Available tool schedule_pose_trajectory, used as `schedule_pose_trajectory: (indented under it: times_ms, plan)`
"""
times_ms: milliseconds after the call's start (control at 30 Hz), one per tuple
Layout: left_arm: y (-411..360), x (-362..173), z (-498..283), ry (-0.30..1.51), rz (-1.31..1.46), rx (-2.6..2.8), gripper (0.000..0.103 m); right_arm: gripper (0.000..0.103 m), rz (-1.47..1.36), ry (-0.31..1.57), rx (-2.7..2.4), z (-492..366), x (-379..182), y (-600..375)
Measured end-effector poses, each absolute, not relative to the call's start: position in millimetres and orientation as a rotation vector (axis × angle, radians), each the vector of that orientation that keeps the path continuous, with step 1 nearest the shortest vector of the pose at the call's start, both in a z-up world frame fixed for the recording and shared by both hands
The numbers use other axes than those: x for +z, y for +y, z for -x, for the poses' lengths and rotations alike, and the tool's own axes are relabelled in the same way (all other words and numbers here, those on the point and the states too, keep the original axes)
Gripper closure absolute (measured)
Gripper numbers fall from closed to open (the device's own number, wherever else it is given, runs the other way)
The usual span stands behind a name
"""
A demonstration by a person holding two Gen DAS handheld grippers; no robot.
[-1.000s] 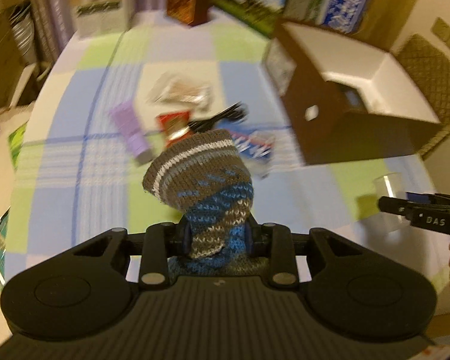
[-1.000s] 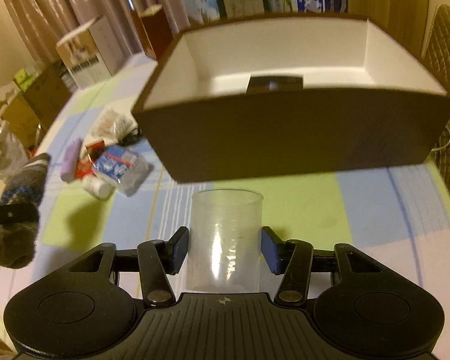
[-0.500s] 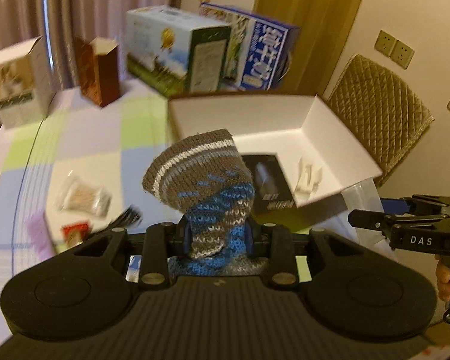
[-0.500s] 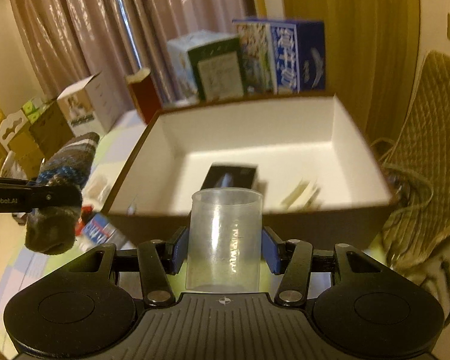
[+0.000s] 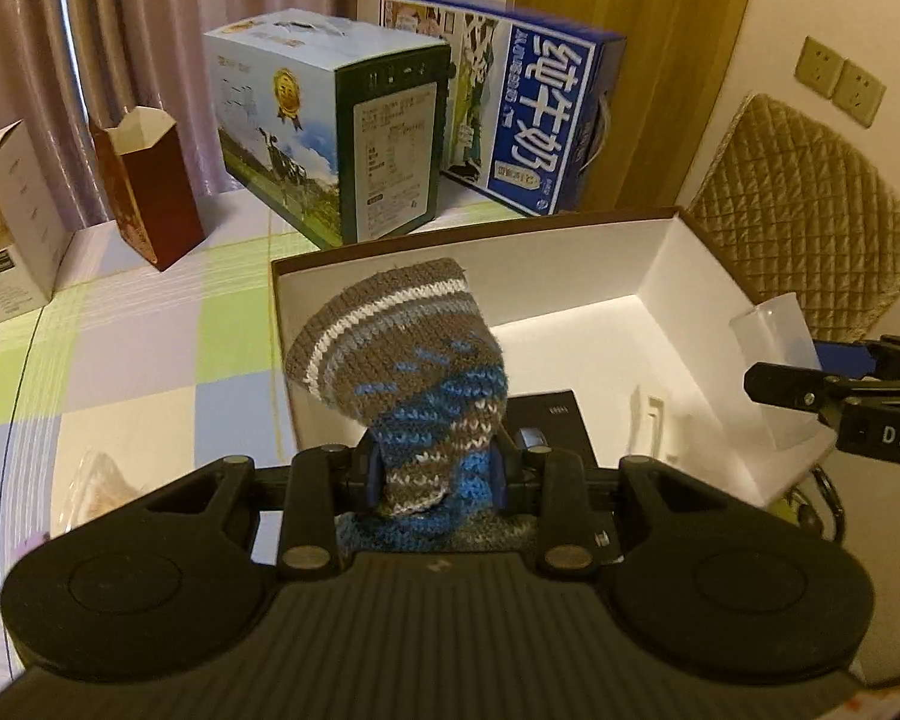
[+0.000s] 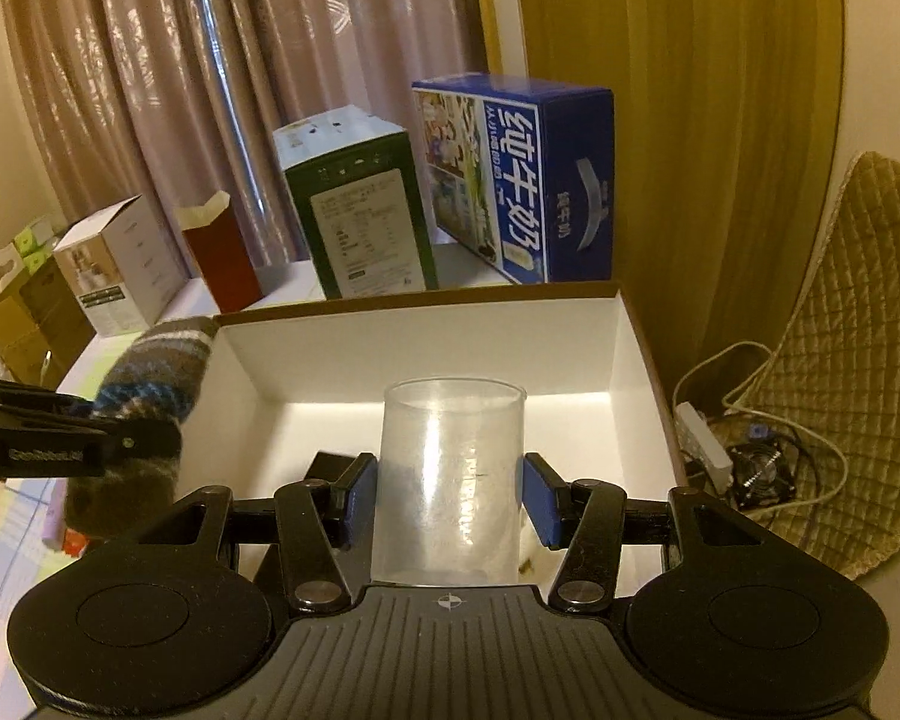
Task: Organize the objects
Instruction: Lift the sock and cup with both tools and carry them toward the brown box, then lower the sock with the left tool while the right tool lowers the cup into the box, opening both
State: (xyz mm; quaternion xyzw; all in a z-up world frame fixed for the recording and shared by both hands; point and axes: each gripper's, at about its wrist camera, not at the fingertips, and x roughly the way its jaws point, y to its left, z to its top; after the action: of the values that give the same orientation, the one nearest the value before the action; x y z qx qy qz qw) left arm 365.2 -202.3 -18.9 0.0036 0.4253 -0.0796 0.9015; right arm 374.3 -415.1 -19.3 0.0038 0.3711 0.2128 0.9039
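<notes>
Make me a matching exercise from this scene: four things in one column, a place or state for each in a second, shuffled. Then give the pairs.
1. knitted sock
2. clear plastic cup
3. black flat box
4. blue carton

A. lying inside the open box
B. clamped in the right gripper
C. standing on the table behind the open box
D. clamped in the left gripper

Pairs: 1-D, 2-B, 3-A, 4-C

Both claws are matte black with ribbed centre housings, round side discs, silver pivot screws and blue finger pads (image 6: 539, 504). White lettering, seemingly "DAS", marks the right claw (image 5: 792, 390), frame right.
</notes>
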Motion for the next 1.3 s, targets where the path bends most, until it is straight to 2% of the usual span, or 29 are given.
schedule_pose_trajectory:
  times_ms: [500, 700, 767, 900, 967, 1200, 1300]
  plan:
    - [-220, -64, -445, 0.974, -0.095, -0.133, 0.073, 0.054, -0.030, 0.861, 0.442, -442, -58, -402]
    - [-223, -73, -454, 0.981, -0.121, -0.139, 0.061, 0.054, -0.046, 0.890, 0.446, -459, -69, -401]
    - [-223, -74, -455, 0.984, -0.128, -0.137, 0.048, 0.054, -0.047, 0.898, 0.448, -462, -72, -399]
    - [-223, -76, -455, 0.987, -0.142, -0.137, 0.040, 0.054, -0.044, 0.918, 0.450, -468, -80, -397]
    - [-221, -76, -456, 0.993, -0.135, -0.129, 0.029, 0.054, -0.039, 0.929, 0.452, -470, -84, -395]
    - [-215, -76, -458, 1.000, -0.113, -0.118, 0.026, 0.054, -0.050, 0.942, 0.456, -475, -92, -392]
    - [-213, -75, -457, 1.000, -0.104, -0.120, 0.026, 0.048, -0.044, 0.939, 0.453, -474, -91, -391]
